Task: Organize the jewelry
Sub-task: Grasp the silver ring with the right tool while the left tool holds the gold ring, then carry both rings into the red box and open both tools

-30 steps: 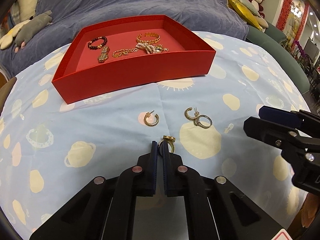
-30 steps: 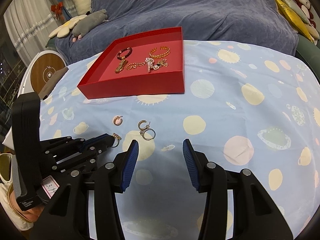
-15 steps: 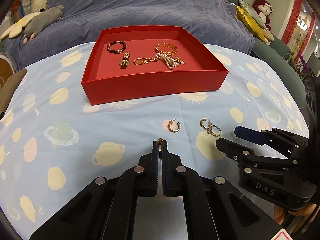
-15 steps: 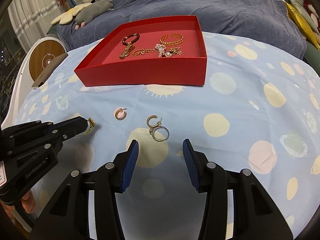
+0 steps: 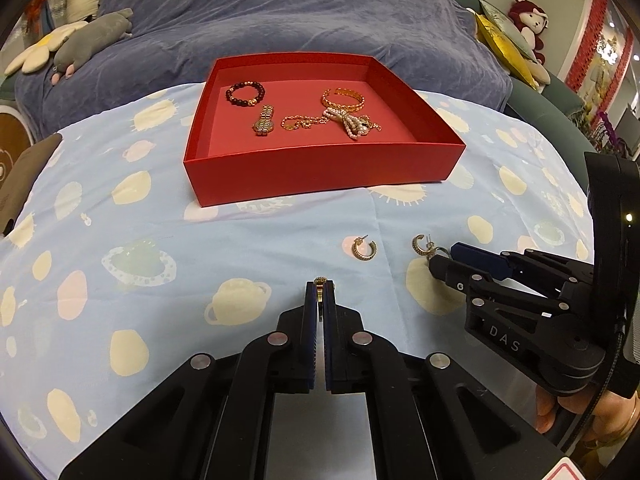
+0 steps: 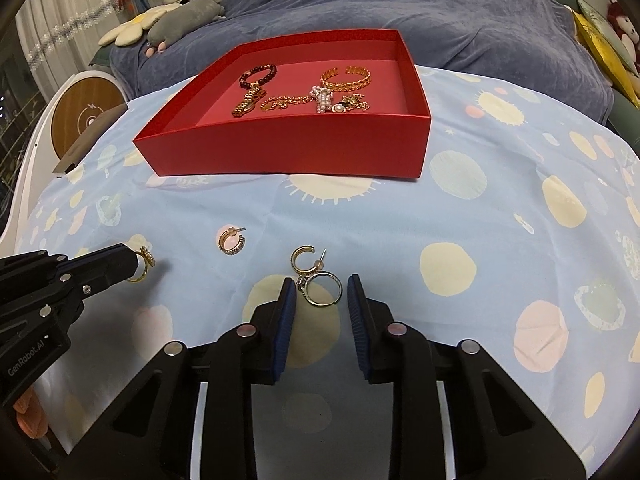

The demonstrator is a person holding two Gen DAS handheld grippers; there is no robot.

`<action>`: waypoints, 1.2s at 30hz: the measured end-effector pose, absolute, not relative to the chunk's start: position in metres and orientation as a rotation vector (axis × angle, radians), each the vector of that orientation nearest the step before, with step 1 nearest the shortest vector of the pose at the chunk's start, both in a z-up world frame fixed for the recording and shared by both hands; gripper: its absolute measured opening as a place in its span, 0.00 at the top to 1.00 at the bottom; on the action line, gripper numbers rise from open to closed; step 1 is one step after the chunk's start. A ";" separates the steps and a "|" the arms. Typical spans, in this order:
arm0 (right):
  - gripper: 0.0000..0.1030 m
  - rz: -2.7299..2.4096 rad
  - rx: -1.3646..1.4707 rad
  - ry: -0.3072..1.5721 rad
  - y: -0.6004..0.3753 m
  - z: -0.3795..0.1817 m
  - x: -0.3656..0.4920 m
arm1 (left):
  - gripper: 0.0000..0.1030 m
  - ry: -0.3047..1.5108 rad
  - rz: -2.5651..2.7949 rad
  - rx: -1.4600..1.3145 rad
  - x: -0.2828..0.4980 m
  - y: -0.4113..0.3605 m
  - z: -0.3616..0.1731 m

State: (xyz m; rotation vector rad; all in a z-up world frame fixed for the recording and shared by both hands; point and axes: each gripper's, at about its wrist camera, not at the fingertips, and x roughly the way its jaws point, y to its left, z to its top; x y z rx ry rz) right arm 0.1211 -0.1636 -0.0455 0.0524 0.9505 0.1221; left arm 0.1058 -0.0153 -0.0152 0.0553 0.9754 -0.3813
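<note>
Silver ring [image 6: 323, 289]: light, stiff, slippery; between closing right gripper [image 6: 320, 292] jaws; pinch band. Left gripper [image 5: 319, 300] clamps gold ring [image 5: 319, 294].

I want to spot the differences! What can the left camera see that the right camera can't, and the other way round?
Only the left wrist view shows the red teddy at the far right and a person's hand holding the right hand-held gripper.

Only the right wrist view shows the round wooden disc at the left, and the silver ring whole, between the right gripper's closing jaws.

Both show the red box of jewelry, two gold hoop earrings on the spotted cloth, and the gold ring pinched in the left hand-held gripper.
</note>
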 end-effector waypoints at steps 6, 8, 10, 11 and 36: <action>0.79 0.128 0.054 0.947 -0.167 -0.043 0.114 | 0.99 0.974 -0.375 0.055 0.107 -0.013 -0.015; 0.79 0.130 0.055 0.939 -0.167 -0.040 0.112 | 0.99 0.972 -0.377 0.055 0.106 -0.014 -0.014; 0.79 0.135 0.061 0.930 -0.168 -0.035 0.109 | 0.99 0.969 -0.378 0.055 0.106 -0.014 -0.012; 0.79 0.138 0.067 0.925 -0.168 -0.032 0.108 | 0.99 0.968 -0.378 0.055 0.106 -0.014 -0.012; 0.79 0.221 0.140 0.773 -0.160 0.049 0.085 | 0.99 0.870 -0.410 0.020 0.108 -0.036 0.037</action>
